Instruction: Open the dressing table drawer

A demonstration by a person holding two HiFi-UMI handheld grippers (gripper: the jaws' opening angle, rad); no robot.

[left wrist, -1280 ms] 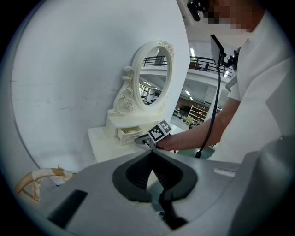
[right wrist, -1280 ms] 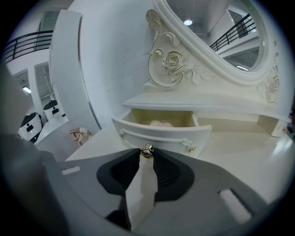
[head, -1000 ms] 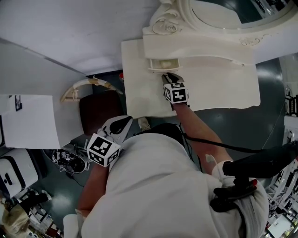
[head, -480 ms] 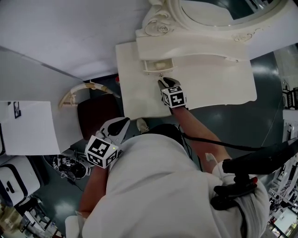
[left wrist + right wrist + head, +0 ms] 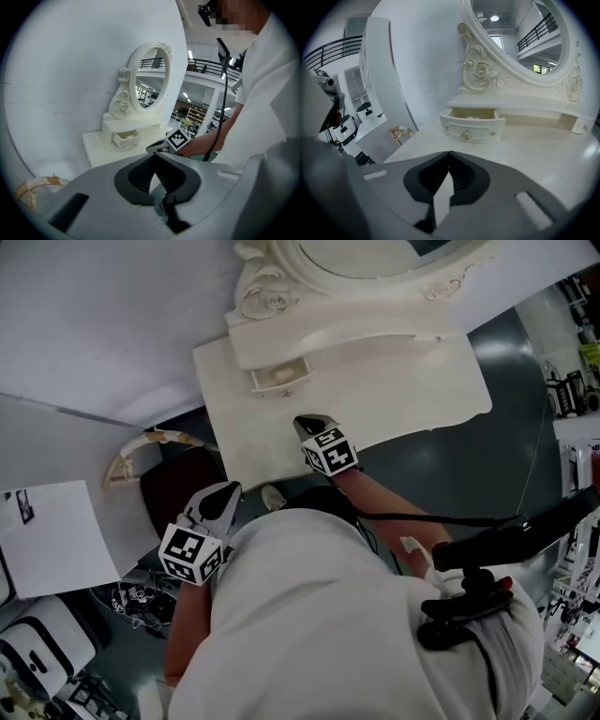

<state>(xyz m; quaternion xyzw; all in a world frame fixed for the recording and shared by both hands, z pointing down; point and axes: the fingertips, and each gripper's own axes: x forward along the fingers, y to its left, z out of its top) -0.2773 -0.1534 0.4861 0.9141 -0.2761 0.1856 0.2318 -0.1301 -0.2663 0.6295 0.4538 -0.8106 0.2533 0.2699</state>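
Note:
The cream dressing table [image 5: 412,390] carries an oval mirror [image 5: 347,254] on a raised shelf. Its small drawer [image 5: 278,379] stands pulled out at the shelf's left end, and the right gripper view shows that drawer [image 5: 472,124] and its round knob [image 5: 465,135] from the front. My right gripper [image 5: 305,421] hovers over the tabletop, a short way in front of the drawer and apart from it. Its jaws have just been closing, and they are shut with nothing between them. My left gripper [image 5: 229,489] hangs shut and empty beside the person's body, off the table's left front corner.
A dark brown chair seat [image 5: 173,484] with a curved cream back piece [image 5: 131,457] stands left of the table. A white wall [image 5: 94,324] runs behind it. A white board [image 5: 47,535] and floor equipment [image 5: 131,601] lie at lower left. A black cable [image 5: 441,518] trails from the right arm.
My right gripper has drawn back from the drawer's knob toward the table's front edge, and its jaws have closed. The drawer stays pulled out. The left gripper has hardly moved.

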